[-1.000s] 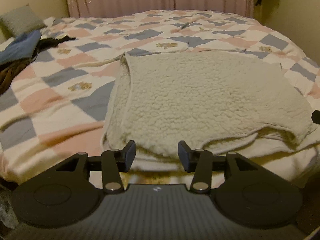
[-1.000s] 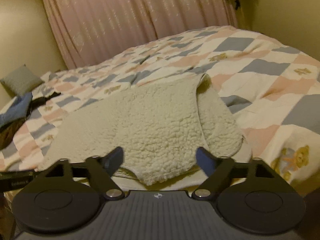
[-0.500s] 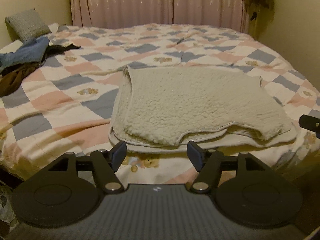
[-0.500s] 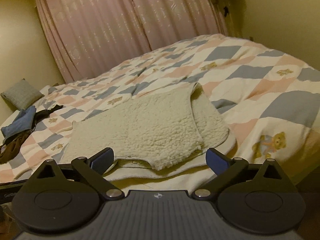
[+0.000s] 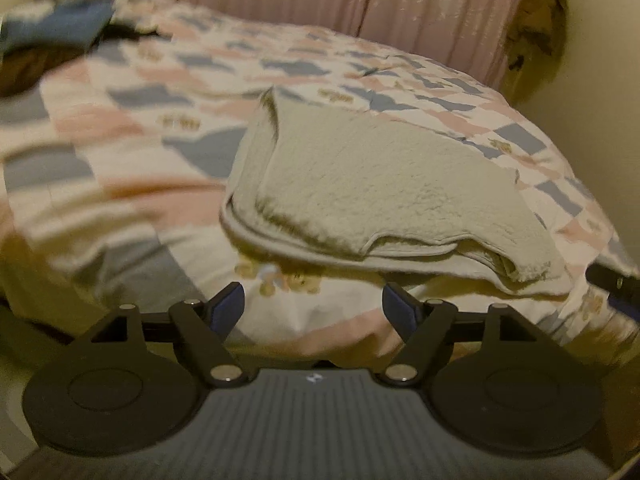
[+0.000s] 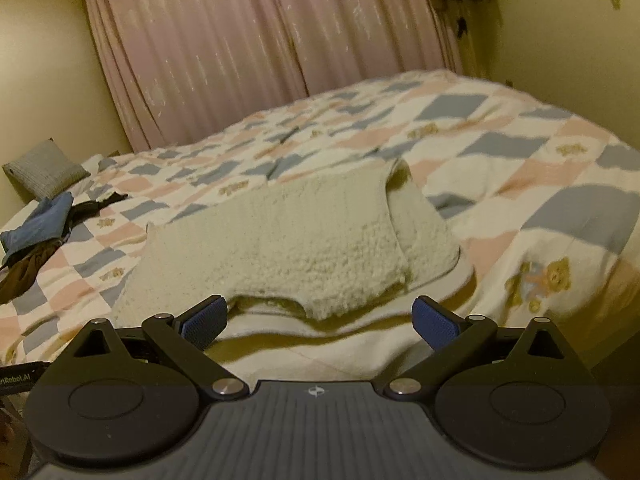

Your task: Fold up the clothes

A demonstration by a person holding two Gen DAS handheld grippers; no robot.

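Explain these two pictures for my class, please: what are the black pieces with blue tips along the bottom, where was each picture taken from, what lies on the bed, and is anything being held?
There is no robot here. A person holds a two-fingered gripper tool in each hand, and a wide-angle camera on each tool looks forward along its fingers. The black pieces are those fingers, tipped with blue pads.

One picture comes from the left gripper, the other from the right gripper. Both are open and hold nothing.

Both look across a bed covered with a patchwork quilt of pink, blue-grey and cream squares. On it lies a cream fleecy garment, folded over on itself near the bed's front edge. Farther off lie a heap of blue and dark clothes and a small grey cushion. Pink curtains hang behind.
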